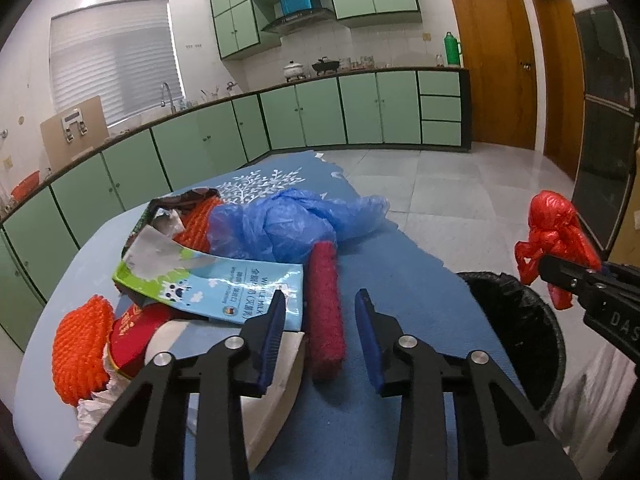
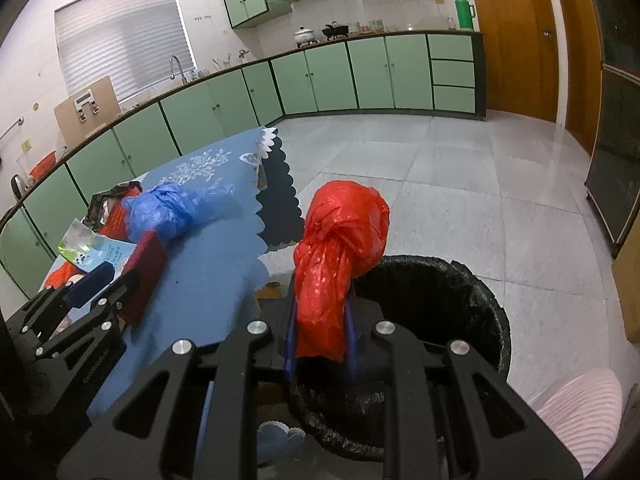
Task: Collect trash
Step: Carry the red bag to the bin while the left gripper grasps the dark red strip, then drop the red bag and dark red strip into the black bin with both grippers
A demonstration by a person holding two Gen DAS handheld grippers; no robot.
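My right gripper [image 2: 320, 336] is shut on a knotted red plastic bag [image 2: 340, 256] and holds it over the near rim of a bin lined with a black bag [image 2: 472, 300]. The red bag [image 1: 552, 236] and the bin [image 1: 516, 320] also show at the right of the left wrist view. My left gripper [image 1: 322, 320] is open above the blue tablecloth [image 1: 400, 300], its fingers either side of a dark red foam net [image 1: 326, 308]. A blue plastic bag [image 1: 288, 224], a milk carton [image 1: 216, 288] and orange foam nets [image 1: 82, 348] lie on the table.
A red round lid [image 1: 132, 332] and white paper [image 1: 276, 380] lie under my left finger. Green kitchen cabinets [image 1: 320, 112] run along the far wall. Grey tiled floor [image 2: 440, 168] lies beyond the bin. A pink ribbed object [image 2: 580, 412] sits at the lower right.
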